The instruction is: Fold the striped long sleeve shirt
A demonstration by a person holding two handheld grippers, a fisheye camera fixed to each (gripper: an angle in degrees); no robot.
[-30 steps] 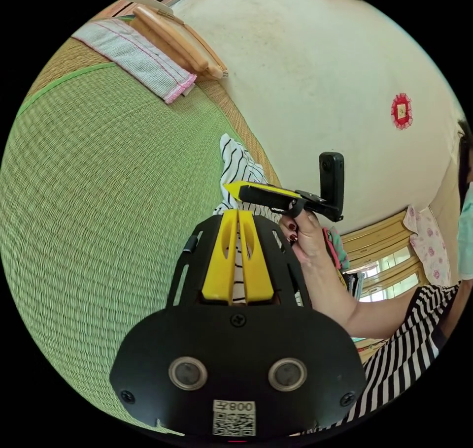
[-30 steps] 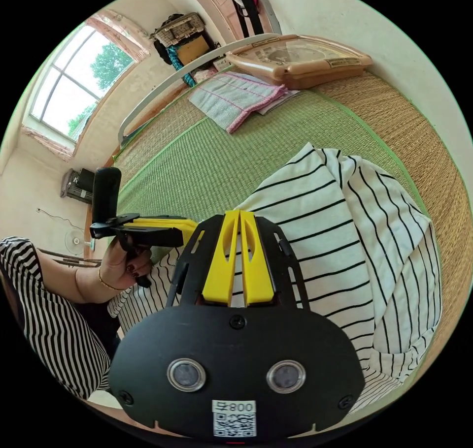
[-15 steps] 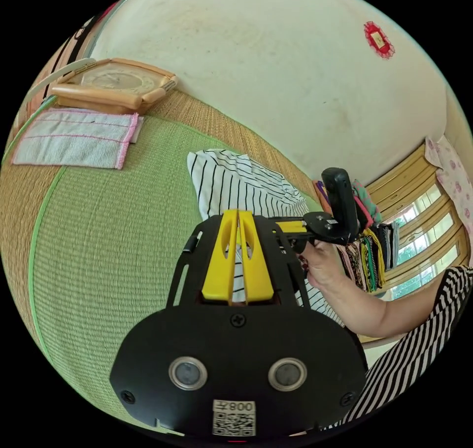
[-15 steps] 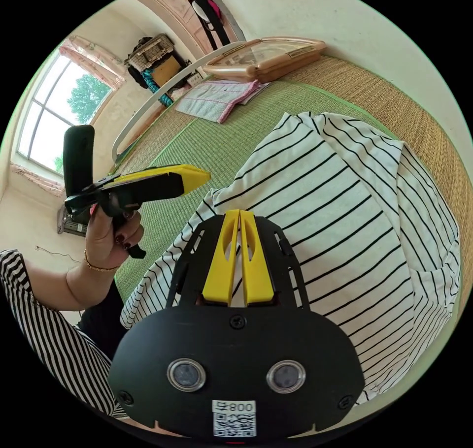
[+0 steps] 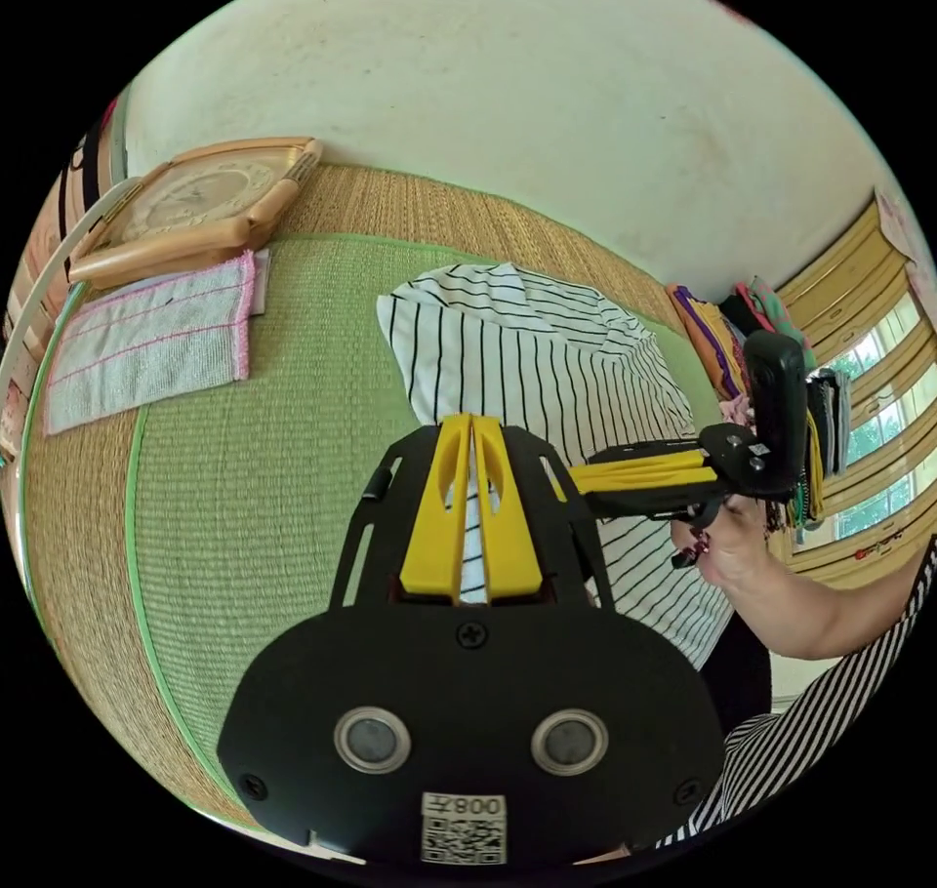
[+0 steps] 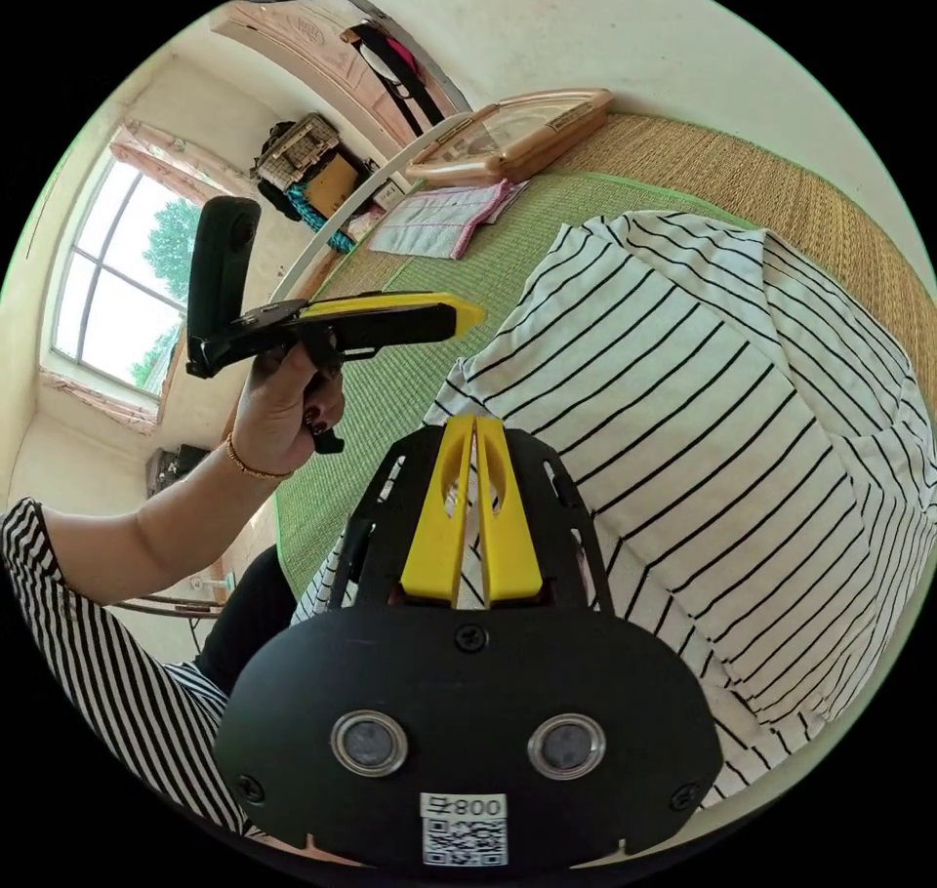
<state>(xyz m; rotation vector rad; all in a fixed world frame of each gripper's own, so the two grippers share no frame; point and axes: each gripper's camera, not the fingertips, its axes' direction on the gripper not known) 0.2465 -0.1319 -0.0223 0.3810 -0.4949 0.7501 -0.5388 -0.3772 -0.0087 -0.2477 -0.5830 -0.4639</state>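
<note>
While I look through the left gripper view, my left hand-held gripper (image 5: 472, 422) sits at lower centre with its yellow jaws pressed together, nothing between them. Just beyond the tips, the striped long sleeve shirt (image 5: 517, 361) lies on the green woven mat (image 5: 254, 459), a white bundle with thin black stripes at the centre of the frame. From the right edge the right hand-held gripper (image 5: 576, 478) reaches in over the shirt, held in a hand (image 5: 727, 546); its jaws also look pressed together and carry no cloth. At upper left a grey cloth with pink edging (image 5: 146, 342) lies flat on the mat, beside a tan framed object (image 5: 185, 205) that rests near the wall (image 5: 547, 117). Folded coloured clothes (image 5: 732, 322) are stacked at the right.

Through the right gripper view, my right hand-held gripper (image 6: 474, 422) shows at lower centre, jaws together, tips over the near edge of the shirt (image 6: 722, 420), which spreads across the right half of the frame. At middle left the left hand-held gripper (image 6: 468, 314) hovers above the mat (image 6: 420, 361), gripped by a hand (image 6: 283, 410) wearing a bracelet. A window (image 6: 117, 273) glows at the left edge.
</note>
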